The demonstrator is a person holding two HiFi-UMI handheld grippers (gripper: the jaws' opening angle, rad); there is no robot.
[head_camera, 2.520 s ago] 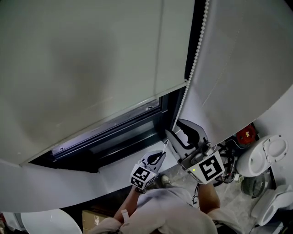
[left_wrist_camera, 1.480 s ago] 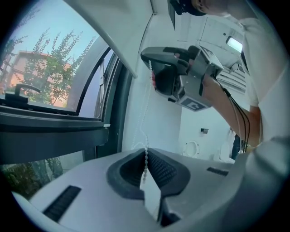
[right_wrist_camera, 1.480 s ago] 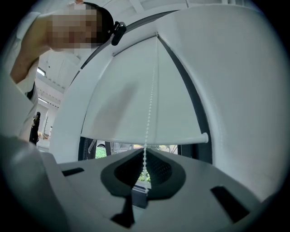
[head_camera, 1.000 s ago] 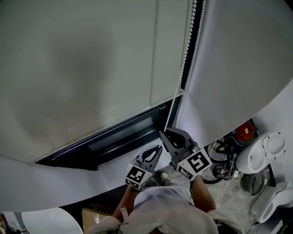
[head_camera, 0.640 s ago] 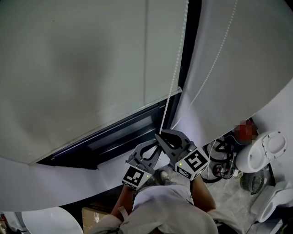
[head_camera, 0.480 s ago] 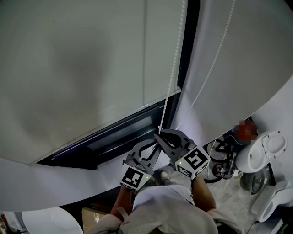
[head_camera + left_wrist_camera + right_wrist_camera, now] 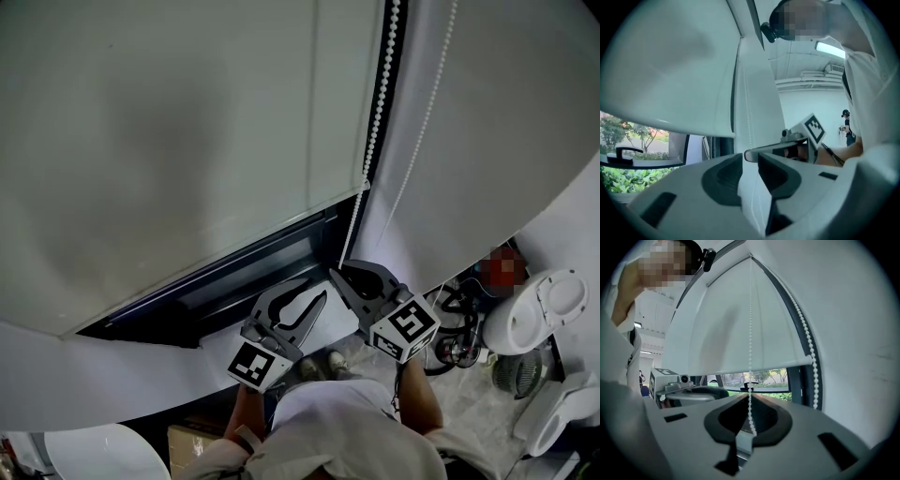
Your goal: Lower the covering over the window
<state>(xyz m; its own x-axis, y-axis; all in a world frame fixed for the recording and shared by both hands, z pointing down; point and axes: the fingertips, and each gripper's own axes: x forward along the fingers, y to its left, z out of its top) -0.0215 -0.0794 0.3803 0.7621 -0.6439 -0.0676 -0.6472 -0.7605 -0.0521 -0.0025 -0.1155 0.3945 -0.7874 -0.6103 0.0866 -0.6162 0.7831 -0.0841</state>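
Note:
A white roller blind (image 7: 169,141) covers most of the window, and its bottom rail (image 7: 754,365) hangs above a strip of open glass. The white bead chain (image 7: 377,122) runs down the blind's right edge. My right gripper (image 7: 343,274) is shut on one strand of the chain (image 7: 750,333), which passes between its jaws (image 7: 751,430). The other strand (image 7: 808,348) hangs free to the right. My left gripper (image 7: 307,295) is lower and to the left, clear of the chain. Its jaws (image 7: 752,161) are opening with nothing between them.
A dark window frame (image 7: 234,281) runs under the blind, with a handle (image 7: 621,151) and greenery outside. A second white blind (image 7: 497,141) hangs to the right. Cables (image 7: 455,328), a red object (image 7: 506,267) and white fixtures (image 7: 548,319) lie on the floor at right.
My left gripper has opened, let go of the chain and dropped down-left, away from it. The right gripper stays closed on the chain. The blind's edge sits slightly lower than at first.

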